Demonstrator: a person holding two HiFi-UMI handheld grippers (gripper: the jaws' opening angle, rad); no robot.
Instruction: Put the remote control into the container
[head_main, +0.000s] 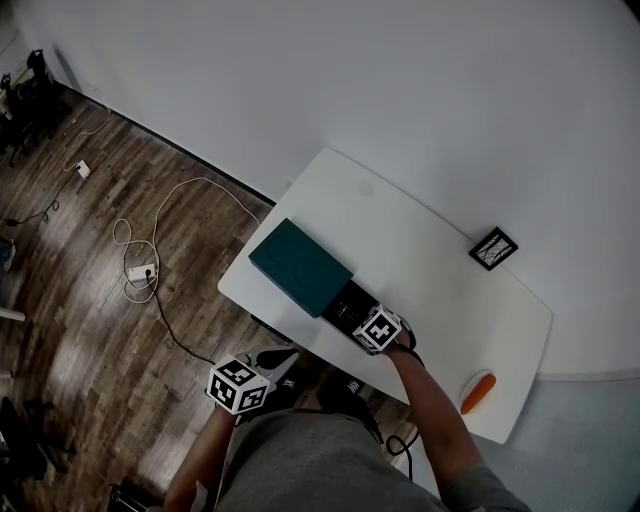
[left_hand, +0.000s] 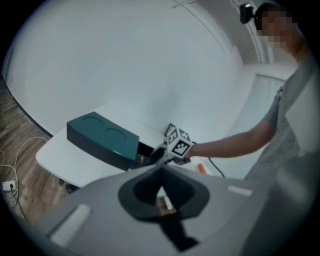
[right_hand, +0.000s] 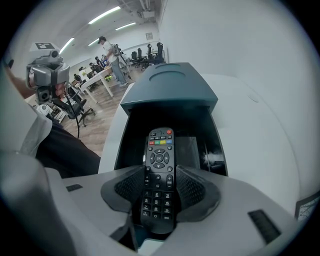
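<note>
A dark wooden floor (head_main: 70, 300) and a plain white wall (head_main: 420, 80) are seen from above, with pale cables (head_main: 150, 225) trailed across the boards. A white table (head_main: 450, 290) with rounded corners is set against the wall; its top is smooth and matt. On its left part a long teal container (head_main: 298, 262) is laid, box-shaped, with two shallow round recesses pressed into its lid. The end toward the person is open, and a dark hollow is shown there. The remote control (right_hand: 158, 175) is held at that opening: a slim black plastic bar with rounded ends, buttons upward. Its long axis is lined up with the container's length, the end with the red button and the coloured row pointed into the hollow. The right gripper (right_hand: 159, 192) is clamped on it, the ribbed dark pads pressed against its two long sides. The left gripper (left_hand: 161, 172) is held off the table beside the person's body, its jaws brought together with nothing between them. Toward the table's right end an orange object (head_main: 478, 392) and a small black frame (head_main: 493, 248) are laid well apart.
</note>
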